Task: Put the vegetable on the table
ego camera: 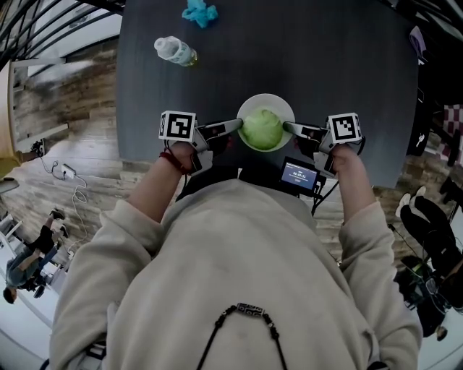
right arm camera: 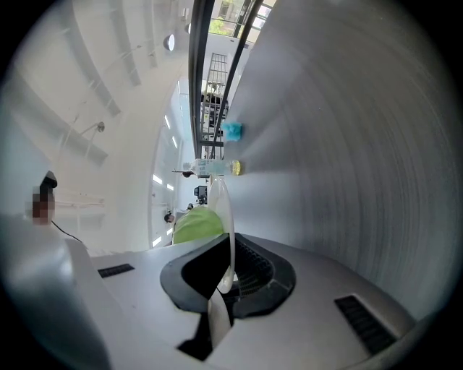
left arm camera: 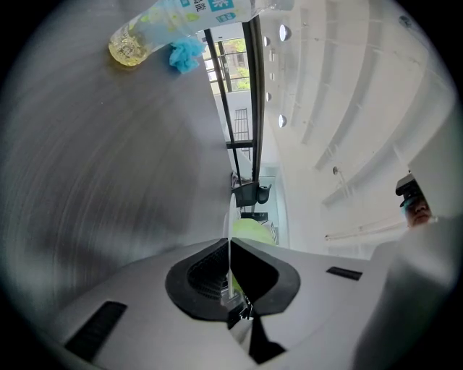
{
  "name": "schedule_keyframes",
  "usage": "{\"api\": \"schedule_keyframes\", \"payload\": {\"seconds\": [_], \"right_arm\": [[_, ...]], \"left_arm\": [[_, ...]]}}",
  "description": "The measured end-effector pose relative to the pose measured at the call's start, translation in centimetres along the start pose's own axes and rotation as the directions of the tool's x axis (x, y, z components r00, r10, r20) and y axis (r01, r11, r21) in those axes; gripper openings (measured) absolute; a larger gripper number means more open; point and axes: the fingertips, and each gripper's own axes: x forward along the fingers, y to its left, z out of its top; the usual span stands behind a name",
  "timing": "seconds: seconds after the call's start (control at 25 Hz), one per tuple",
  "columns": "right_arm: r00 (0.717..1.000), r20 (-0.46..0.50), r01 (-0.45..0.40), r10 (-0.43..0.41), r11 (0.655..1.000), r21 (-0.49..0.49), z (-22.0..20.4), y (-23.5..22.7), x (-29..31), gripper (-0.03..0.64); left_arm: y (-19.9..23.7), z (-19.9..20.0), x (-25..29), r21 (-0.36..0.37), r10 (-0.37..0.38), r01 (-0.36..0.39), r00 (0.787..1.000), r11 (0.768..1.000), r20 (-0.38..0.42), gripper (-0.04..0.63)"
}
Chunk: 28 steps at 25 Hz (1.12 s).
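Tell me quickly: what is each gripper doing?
Left gripper: closed on the plate rim.
Right gripper: closed on the same plate's opposite rim; a green vegetable lies on it.

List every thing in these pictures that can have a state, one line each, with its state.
plate: gripped at both sides, over the near edge of the table; contact with it unclear
vegetable: whole, sitting on the plate
left gripper: shut on the plate's rim
right gripper: shut on the plate's opposite rim
bottle: lying on its side on the table
blue cloth: crumpled, at the far end
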Motion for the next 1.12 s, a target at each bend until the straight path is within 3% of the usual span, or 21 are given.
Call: {"api": "schedule_keyframes", "payload": {"seconds": [0.28, 0.64, 1.0, 1.12], "right_arm": [[1.000, -0.006, 0.009, -0.009, 1.000, 0.019, 0.1, -1.9, -0.2, 0.026], [0.999, -0.030, 0.035, -0.033, 0.997, 0.064, -0.2, -5.1, 1.0, 0.026], [0.991, -0.045, 0.130, -0.126, 0.986, 0.106, -0.4, -8.7, 1.1, 0.026], [0.990, -0.040, 0.143, -0.138, 0.976, 0.166, -0.7, -9.0, 1.6, 0.026]], "left_arm": [[0.8, -0.1, 0.9, -0.052, -0.023, 0.024, 0.999, 0.998, 0.027, 0.014], [4.8, -0.5, 0.8, -0.089, 0.031, -0.027, 0.999, 0.996, 0.035, 0.014], [7.8, -0.6, 1.5, -0.136, 0.076, -0.071, 0.996, 0.988, 0.035, 0.014], [9.0, -0.8, 1.6, -0.148, 0.127, -0.123, 0.992, 0.981, 0.017, 0.015]]}}
